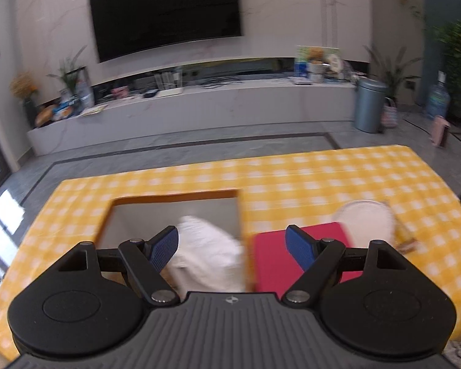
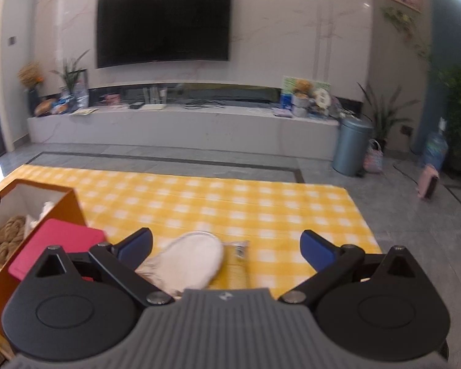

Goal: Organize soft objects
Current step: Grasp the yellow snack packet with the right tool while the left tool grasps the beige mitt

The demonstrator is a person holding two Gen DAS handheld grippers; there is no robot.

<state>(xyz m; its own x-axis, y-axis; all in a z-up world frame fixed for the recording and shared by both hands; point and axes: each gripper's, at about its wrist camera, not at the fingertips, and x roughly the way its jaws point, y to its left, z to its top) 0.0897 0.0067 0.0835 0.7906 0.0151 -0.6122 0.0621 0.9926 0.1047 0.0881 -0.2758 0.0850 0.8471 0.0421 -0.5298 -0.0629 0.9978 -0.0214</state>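
Observation:
An orange box [image 1: 175,197] with a grey inside stands on the yellow checked tablecloth [image 1: 322,178]; a white soft item [image 1: 206,252] lies in it. My left gripper [image 1: 232,246] is open above the box's right wall. A red cloth [image 1: 270,261] lies right of the box, a white mitt-like item [image 1: 368,218] beside it. My right gripper [image 2: 226,246] is open and empty above the white mitt [image 2: 190,261], with a yellow packet [image 2: 236,264] next to it. The box [image 2: 64,212] with rope [image 2: 12,233] and the red cloth [image 2: 55,243] are at left.
Beyond the tablecloth [image 2: 230,196] is grey tiled floor, then a long low TV bench [image 2: 181,123] with clutter under a wall TV [image 2: 164,23]. A grey bin [image 2: 352,146], plants and a water bottle [image 2: 435,149] stand at the right.

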